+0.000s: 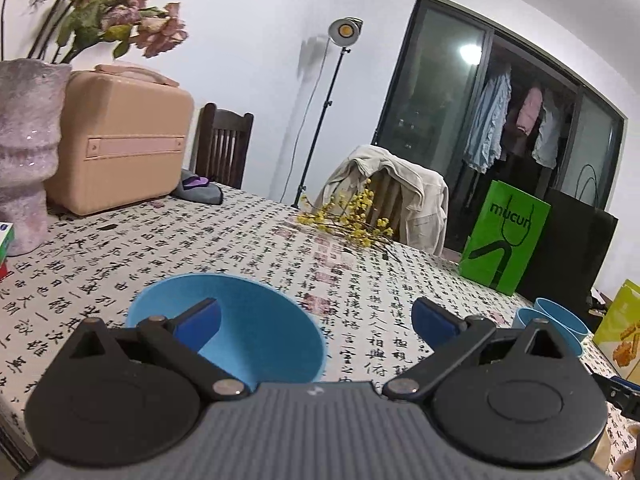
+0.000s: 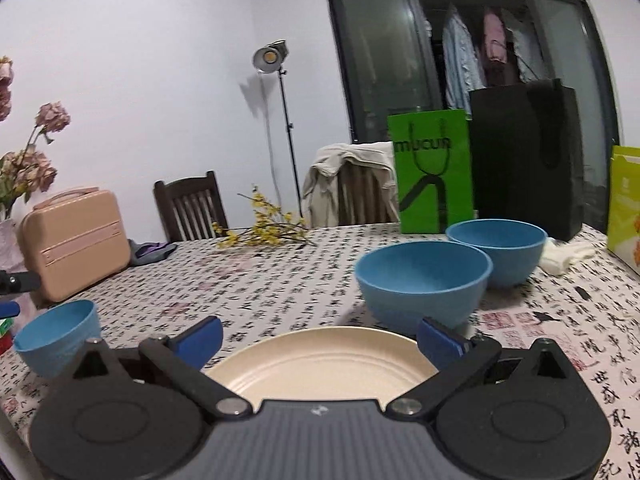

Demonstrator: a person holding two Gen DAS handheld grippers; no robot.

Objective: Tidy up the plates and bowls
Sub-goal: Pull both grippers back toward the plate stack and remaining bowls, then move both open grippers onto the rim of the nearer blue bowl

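A small blue bowl (image 1: 240, 332) sits just in front of my left gripper (image 1: 316, 316), which is open; its left finger (image 1: 202, 320) reaches over the bowl's inside and its right finger stands outside the rim. The same bowl (image 2: 56, 336) shows at the far left of the right wrist view. My right gripper (image 2: 320, 334) is open, low over a cream plate (image 2: 320, 364) that lies between its fingers. Two larger blue bowls (image 2: 424, 280) (image 2: 498, 250) stand side by side behind the plate, and appear at the right edge of the left wrist view (image 1: 556, 316).
The table wears a calligraphy-print cloth (image 2: 260, 280). A pink case (image 1: 120, 140), a vase of flowers (image 1: 28, 140), yellow twigs (image 1: 352, 220), a green bag (image 2: 434, 172), a black bag (image 2: 528, 156) and a yellow box (image 2: 626, 204) stand around it. Chairs line the far edge.
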